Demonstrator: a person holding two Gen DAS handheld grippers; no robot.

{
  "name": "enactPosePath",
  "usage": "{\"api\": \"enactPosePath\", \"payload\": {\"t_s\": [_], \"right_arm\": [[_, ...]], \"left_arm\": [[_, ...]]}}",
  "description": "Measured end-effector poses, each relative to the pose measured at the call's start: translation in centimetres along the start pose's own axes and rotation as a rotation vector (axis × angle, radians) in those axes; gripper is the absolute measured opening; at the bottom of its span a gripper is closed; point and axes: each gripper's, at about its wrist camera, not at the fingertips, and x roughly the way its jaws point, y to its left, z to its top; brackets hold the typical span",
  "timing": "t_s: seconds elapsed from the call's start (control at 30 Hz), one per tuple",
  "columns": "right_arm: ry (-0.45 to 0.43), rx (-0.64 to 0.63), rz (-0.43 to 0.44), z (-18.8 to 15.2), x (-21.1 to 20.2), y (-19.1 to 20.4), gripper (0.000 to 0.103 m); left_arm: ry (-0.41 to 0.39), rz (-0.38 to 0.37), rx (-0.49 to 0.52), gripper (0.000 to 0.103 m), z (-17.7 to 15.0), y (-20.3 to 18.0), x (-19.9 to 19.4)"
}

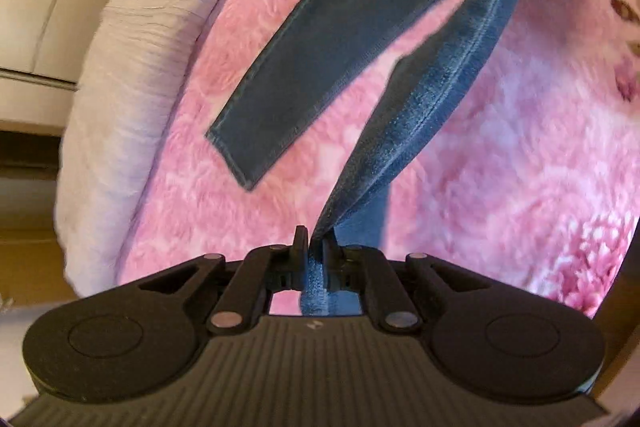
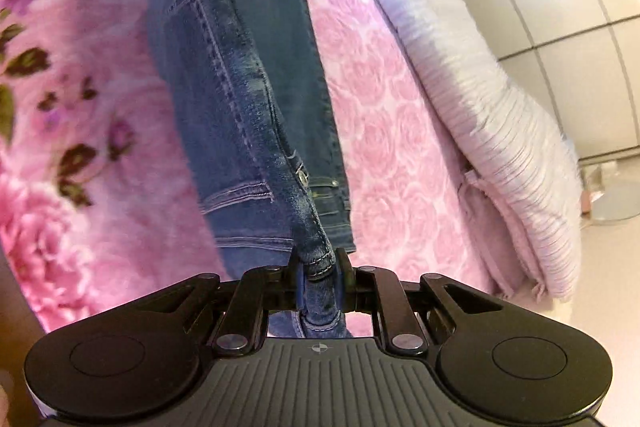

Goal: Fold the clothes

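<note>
Folding has barely begun: the dark blue denim jeans (image 1: 360, 39) hang unfolded above the pink rose-patterned bed blanket (image 1: 520, 147). Left tool (image 1: 316, 247) is clamped on a leg hem, right tool (image 2: 318, 261) on the waistband; every fold remains.

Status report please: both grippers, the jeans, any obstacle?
Left gripper shut on blue denim jeans leg. Right gripper shut on waistband. Nothing in the way.

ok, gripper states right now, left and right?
Left gripper: closed on the jeans, at a leg end.
Right gripper: closed on the jeans, at the waistband.
</note>
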Motion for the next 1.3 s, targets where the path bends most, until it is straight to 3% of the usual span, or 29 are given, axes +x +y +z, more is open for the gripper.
{"api": "enactPosePath", "payload": {"t_s": [0.2, 0.3, 0.57, 1.0, 1.1, 1.2, 1.3], "right_arm": [[0.055, 0.053, 0.058, 2.5, 4.3, -5.4, 0.012], [0.074, 0.089, 0.084, 3.0, 6.8, -7.6, 0.012], [0.082, 0.170, 0.246, 2.5, 14.1, -11.5, 0.013], [0.096, 0.314, 0.436, 0.8, 25.1, -16.3, 0.012], [0.095, 0.324, 0.431, 0.8, 27.0, -15.9, 0.017], [0.092, 0.328, 0.362, 1.2, 27.1, -15.6, 0.033], [0.092, 0.396, 0.309, 1.0, 26.1, -16.1, 0.039]], "left_arm": [[0.037, -0.173, 0.054, 0.005, 3.8, 6.9, 4.4], [0.064, -0.220, 0.096, 0.005, 6.4, 9.4, 6.6], [0.175, -0.289, 0.062, 0.005, 11.8, 14.1, 13.8], [0.292, -0.224, -0.018, 0.007, 19.7, 17.0, 24.2], [0.317, -0.149, -0.015, 0.018, 21.5, 16.2, 27.0], [0.319, -0.051, 0.006, 0.025, 22.5, 15.5, 28.4], [0.312, -0.025, -0.006, 0.033, 22.2, 15.5, 28.5]]}}
